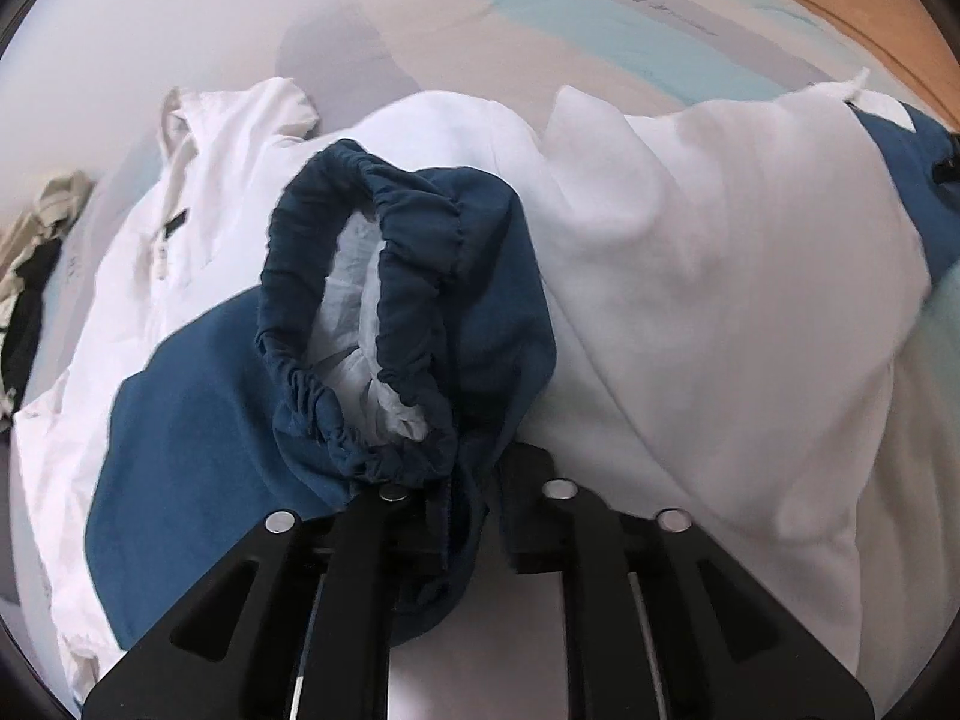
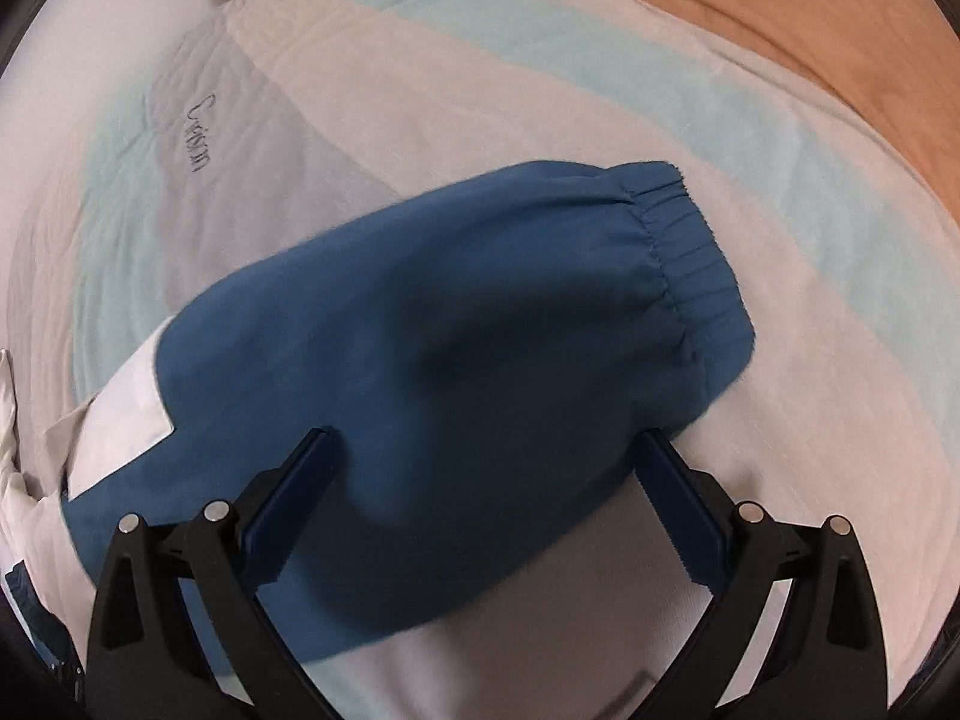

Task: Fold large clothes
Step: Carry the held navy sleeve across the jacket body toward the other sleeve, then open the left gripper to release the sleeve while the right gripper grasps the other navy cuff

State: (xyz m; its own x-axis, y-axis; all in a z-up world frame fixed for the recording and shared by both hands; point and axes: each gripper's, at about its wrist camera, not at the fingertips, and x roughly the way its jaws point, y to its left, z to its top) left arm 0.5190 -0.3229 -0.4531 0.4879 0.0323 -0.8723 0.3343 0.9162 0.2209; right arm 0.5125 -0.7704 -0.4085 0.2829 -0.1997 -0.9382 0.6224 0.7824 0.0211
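Note:
A white and blue jacket [image 1: 690, 252] lies spread on the bed. In the left wrist view my left gripper [image 1: 465, 498] is shut on one blue sleeve [image 1: 480, 312] just behind its elastic cuff [image 1: 360, 324] and holds it up over the jacket's body. In the right wrist view the other blue sleeve [image 2: 456, 348] lies flat on the bedspread, its cuff [image 2: 690, 252] pointing to the upper right. My right gripper [image 2: 489, 444] is open, its jaws standing wide on either side of that sleeve, just above it.
The bedspread [image 2: 420, 90] has white, pale blue and grey stripes. A wooden floor [image 2: 810, 30] shows past the bed's far right edge. A beige and black garment [image 1: 36, 252] lies at the left of the bed.

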